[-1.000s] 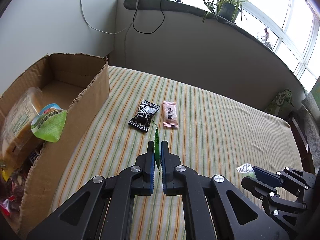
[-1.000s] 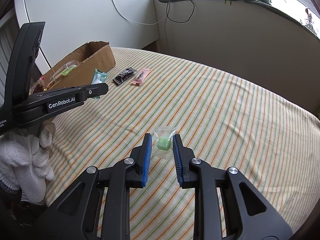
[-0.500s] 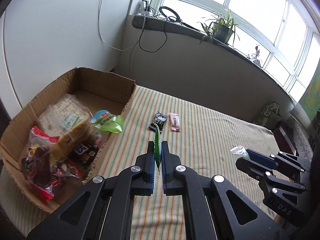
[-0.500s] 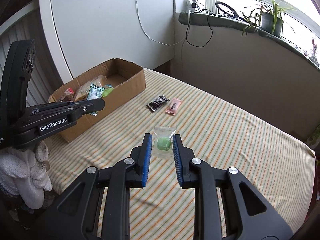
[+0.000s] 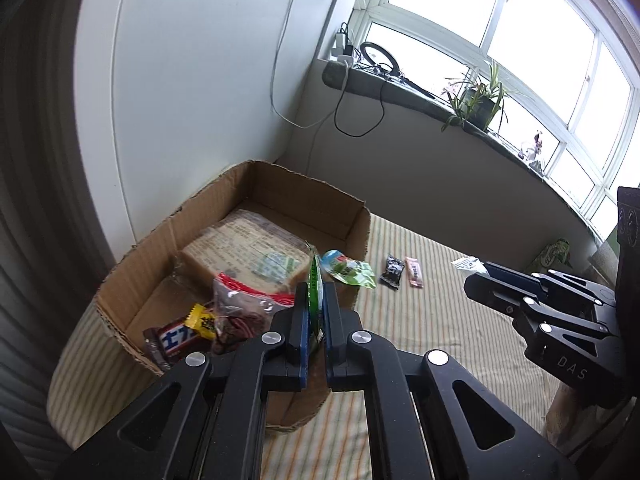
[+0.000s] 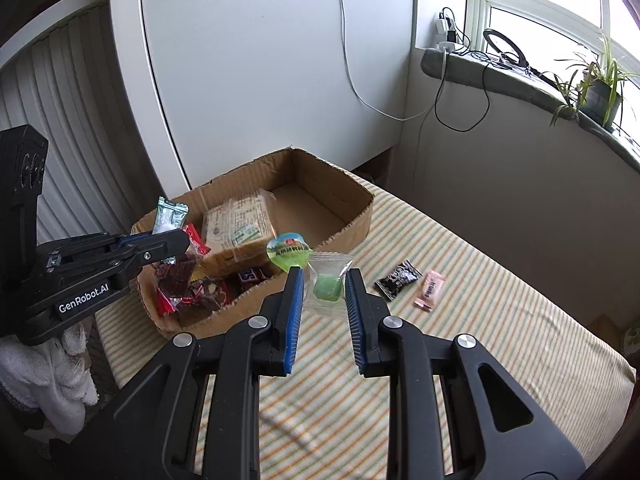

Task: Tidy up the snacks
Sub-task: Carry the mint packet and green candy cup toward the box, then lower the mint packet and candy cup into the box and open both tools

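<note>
Left wrist view: your left gripper (image 5: 316,312) is clamped edge-on upon a thin green sachet (image 5: 315,292), held over the near right corner of the cardboard box (image 5: 352,220). The sachet looks light and limp; a grip on its flat body should hold.

Right wrist view: your right gripper (image 6: 323,294) pinches a clear packet with a green sweet (image 6: 328,285), above the striped cloth (image 6: 500,320) just right of the box. The film is likely slippery; grip across the sweet itself.
</note>
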{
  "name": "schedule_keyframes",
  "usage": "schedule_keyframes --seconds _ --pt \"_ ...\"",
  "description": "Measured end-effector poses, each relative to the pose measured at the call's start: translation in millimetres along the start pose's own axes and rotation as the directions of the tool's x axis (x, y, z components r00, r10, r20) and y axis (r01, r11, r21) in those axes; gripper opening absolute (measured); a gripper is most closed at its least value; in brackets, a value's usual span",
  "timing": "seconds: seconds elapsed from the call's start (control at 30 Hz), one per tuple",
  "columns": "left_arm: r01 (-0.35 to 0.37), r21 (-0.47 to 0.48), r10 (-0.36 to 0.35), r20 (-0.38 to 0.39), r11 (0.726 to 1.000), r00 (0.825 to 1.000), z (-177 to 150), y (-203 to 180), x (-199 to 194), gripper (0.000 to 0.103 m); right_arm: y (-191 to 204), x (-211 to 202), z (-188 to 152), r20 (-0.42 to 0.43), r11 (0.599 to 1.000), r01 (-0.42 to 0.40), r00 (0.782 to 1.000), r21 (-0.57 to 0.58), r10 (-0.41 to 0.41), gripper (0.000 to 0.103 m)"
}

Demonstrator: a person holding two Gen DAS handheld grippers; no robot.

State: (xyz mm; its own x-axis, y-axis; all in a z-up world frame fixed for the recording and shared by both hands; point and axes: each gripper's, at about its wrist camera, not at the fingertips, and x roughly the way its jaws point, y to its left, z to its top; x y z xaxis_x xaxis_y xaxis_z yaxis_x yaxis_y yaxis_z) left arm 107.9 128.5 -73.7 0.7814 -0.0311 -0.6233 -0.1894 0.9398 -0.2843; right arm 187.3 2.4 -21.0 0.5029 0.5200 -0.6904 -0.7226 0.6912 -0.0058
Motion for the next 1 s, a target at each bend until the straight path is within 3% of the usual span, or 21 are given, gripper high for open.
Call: schedule_keyframes --seconds 0.53,0.9,1.0 --pt "-0.035 -0.006 0.035 0.016 0.999 0.999 20.4 38.7 4.7 0.005 21.5 75.5 51.4 -0.049 0.999 -0.026 0.998 -0.034 0.024 0.022" --pt "-0.059 0.008 0.059 0.012 0.998 0.998 21.9 40.8 7.0 0.005 22.9 88.1 54.5 -0.065 0.998 -0.062 0.996 -0.004 0.062 0.023" --pt "-0.065 0.008 0.065 0.011 0.998 0.998 21.9 39.2 6.3 0.006 20.3 85.5 54.8 -0.058 0.998 -0.068 0.996 0.004 0.069 0.029"
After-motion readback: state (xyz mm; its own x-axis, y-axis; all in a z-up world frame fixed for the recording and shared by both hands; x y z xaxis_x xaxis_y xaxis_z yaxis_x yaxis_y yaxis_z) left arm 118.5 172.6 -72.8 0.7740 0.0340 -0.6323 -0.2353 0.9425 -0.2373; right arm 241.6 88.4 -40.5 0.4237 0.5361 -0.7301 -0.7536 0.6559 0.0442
